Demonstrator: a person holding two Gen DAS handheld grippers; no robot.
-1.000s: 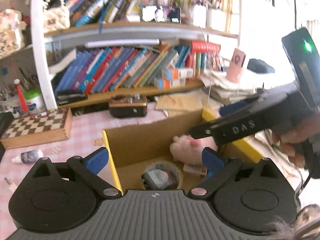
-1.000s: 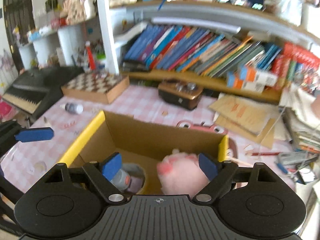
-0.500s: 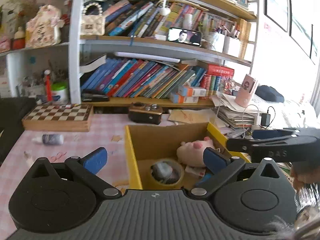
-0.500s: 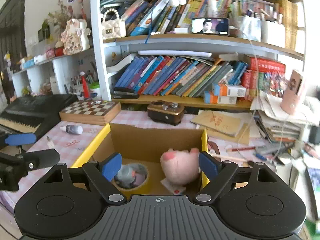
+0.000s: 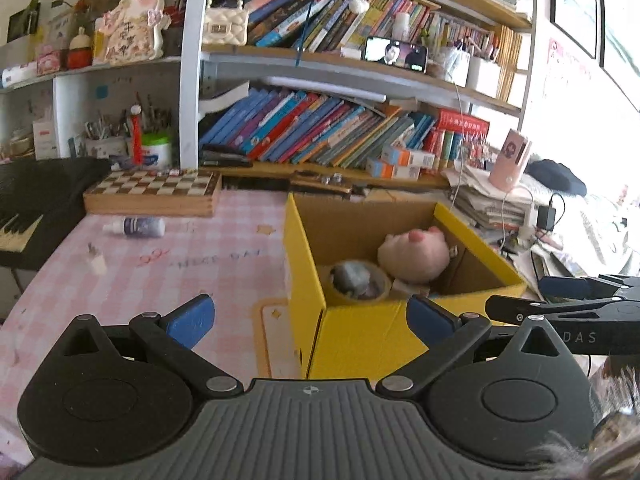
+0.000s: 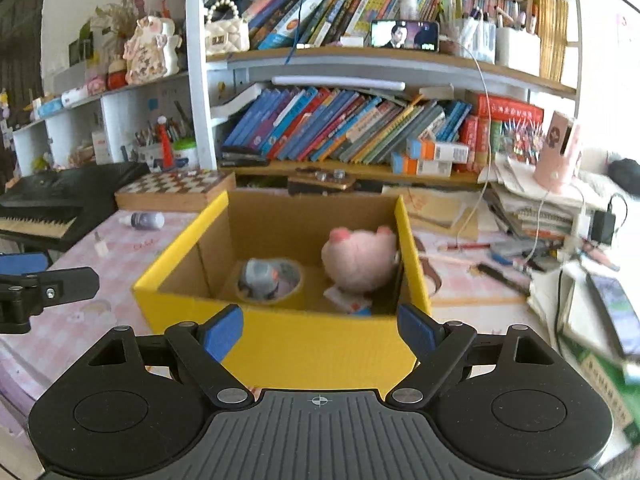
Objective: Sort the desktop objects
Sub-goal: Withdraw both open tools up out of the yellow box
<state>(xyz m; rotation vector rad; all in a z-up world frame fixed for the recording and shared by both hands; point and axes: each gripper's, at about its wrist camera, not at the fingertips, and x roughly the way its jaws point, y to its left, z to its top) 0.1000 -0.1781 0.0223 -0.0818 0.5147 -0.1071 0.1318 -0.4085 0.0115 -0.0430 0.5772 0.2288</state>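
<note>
From the left wrist, the left hand-held gripper (image 5: 308, 318) hangs with its blue pads spread apart and nothing between them, just before the yellow cardboard box (image 5: 308, 280) on the pink checked worktop (image 5: 160, 264). Inside the box lie a roll of tape (image 5: 358, 282) and, right of it, a pink plush pig (image 5: 414, 254). From the right wrist, the right hand-held gripper (image 6: 320, 330) is likewise spread and empty before the box (image 6: 320, 340); the tape roll (image 6: 270, 280) rings a grey object, with the pig (image 6: 360, 260) against the box's right wall.
</note>
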